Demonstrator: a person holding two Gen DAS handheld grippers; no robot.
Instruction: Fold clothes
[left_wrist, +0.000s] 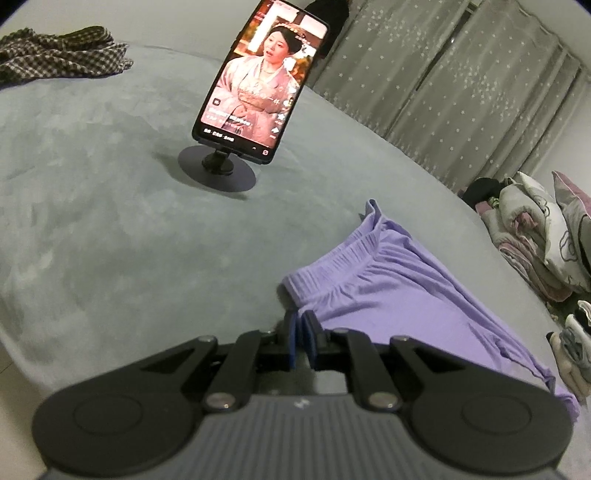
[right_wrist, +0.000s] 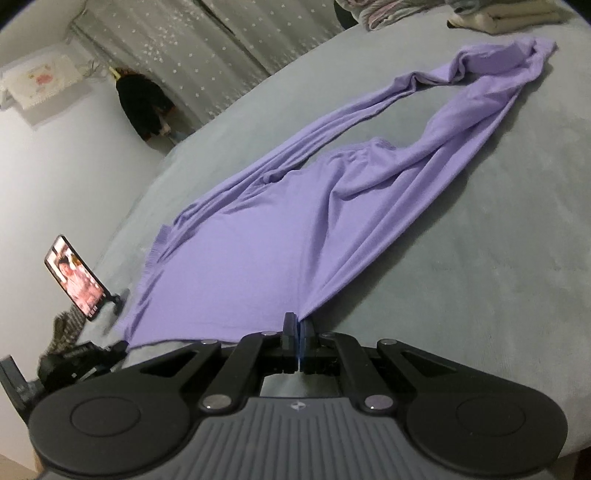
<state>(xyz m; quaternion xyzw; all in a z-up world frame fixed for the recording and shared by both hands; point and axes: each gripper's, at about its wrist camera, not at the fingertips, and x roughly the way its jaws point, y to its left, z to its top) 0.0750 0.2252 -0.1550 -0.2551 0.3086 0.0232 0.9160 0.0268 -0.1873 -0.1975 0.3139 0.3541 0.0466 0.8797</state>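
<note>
A pair of soft lilac-purple stretch trousers (right_wrist: 258, 243) lies spread on a grey-green plush bed cover (right_wrist: 480, 240). In the right wrist view the long axis runs from the near edge away to the far right, where the legs double back in a loop. The right gripper (right_wrist: 297, 328) has its fingers clamped on the near hem. The left gripper (left_wrist: 303, 334) pinches the cloth beside the ribbed waistband (left_wrist: 332, 266). Farther left, a black phone on a round stand (left_wrist: 258, 81) plays video. Grey star-print curtains (left_wrist: 443, 92) hang behind the bed.
</note>
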